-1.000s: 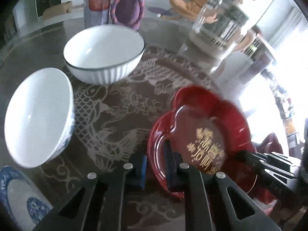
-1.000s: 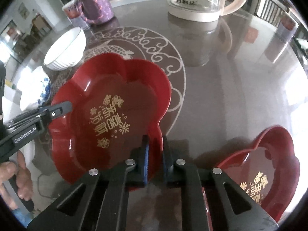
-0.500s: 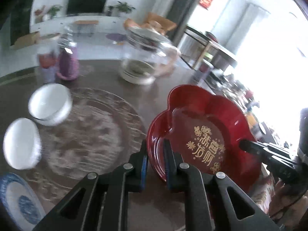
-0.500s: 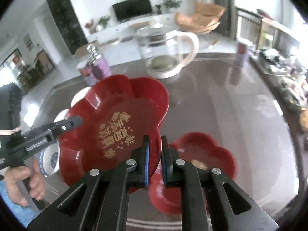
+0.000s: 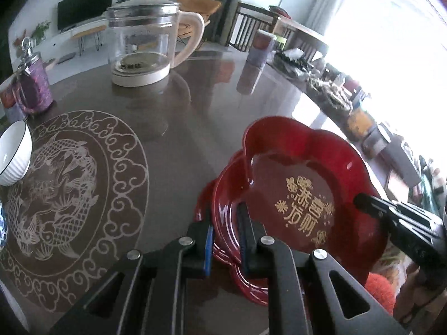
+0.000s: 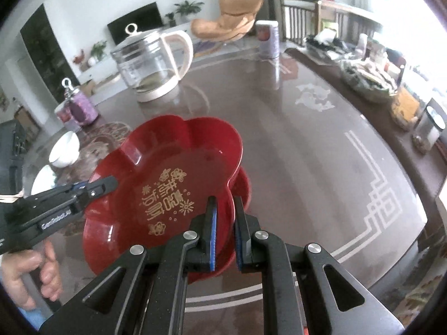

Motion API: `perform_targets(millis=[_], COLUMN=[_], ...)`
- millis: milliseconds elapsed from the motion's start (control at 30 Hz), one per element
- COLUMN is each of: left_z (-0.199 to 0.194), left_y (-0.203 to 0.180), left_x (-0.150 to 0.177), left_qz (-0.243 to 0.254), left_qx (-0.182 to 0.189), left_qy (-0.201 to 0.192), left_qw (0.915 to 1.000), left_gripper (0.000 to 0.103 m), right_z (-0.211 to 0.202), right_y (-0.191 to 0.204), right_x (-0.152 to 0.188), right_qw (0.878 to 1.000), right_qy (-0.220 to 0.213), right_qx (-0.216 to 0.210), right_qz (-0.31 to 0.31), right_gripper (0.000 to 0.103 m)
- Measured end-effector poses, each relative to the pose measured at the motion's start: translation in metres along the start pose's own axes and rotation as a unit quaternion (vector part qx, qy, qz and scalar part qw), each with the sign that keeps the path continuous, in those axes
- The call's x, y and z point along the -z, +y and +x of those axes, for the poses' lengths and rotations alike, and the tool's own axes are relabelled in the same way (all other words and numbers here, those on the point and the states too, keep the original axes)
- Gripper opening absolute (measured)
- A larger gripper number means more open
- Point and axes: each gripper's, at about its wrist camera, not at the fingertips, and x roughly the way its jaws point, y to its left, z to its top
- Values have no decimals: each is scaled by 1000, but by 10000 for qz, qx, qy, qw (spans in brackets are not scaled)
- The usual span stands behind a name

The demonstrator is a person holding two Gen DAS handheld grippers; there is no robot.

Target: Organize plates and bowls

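Both my grippers clamp the rim of the same red plate [image 5: 304, 195], a flower-shaped dish with gold characters on its floor. My left gripper [image 5: 225, 223] pinches the plate's rim at lower centre of the left wrist view; my right gripper [image 6: 225, 217] pinches the opposite rim at lower centre of the right wrist view. Each pair of jaws is closed tight on the rim, with the blue pads pressed against it.

Hidden or cut off: a second red plate [image 6: 244, 184] lies beneath the held one, and only a crescent of its edge shows at the right of the upper plate — I cannot tell whether the two touch. In the left wrist view more red edge peeks out at the lower left of the held plate. A hand [image 6: 30, 273] at the lower left of the right wrist view is partly cropped. A white bowl [image 5: 14, 153] is cut by the left edge of the left wrist view; what I can see of its inside looks empty. The clutter along the table's far right edge is too washed out to identify.

Containers: the held plate carries nothing. A glass kettle [image 5: 145, 39] stands on the table [image 5: 181, 128] at upper centre — apparently empty. A purple jar [image 5: 33, 83] stands at the upper left, its contents not visible.
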Motion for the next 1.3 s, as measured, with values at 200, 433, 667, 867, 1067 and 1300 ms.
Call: perform_targets(millis=[200, 433, 667, 867, 1067, 1300], left_z=[3, 3, -11, -37, -45, -37], left_y=[1, 3, 7, 30, 53, 72], left_x=[6, 2, 6, 22, 61, 88], left_qz=[115, 233, 150, -277, -449, -289], left_qx=[-180, -422, -569, -542, -853, -1449], left_qy=[48, 17, -182, -550, -676, -682], left_qw=[9998, 9988, 9981, 9966, 9930, 9867], left_gripper=[14, 15, 16, 17, 84, 94], right_z=[21, 30, 13, -20, -39, -47], right_y=[-4, 6, -1, 7, 14, 16], right_x=[5, 14, 20, 35, 71, 92], right_qw=[10000, 9997, 9982, 9920, 9827, 9794], right_qy=[80, 18, -506, -1223, -1817, -1985], right_qx=[31, 181, 333, 289, 346, 323], right_qz=[29, -160, -9, -83, 26, 172], right_gripper=[11, 11, 58, 65, 68, 70])
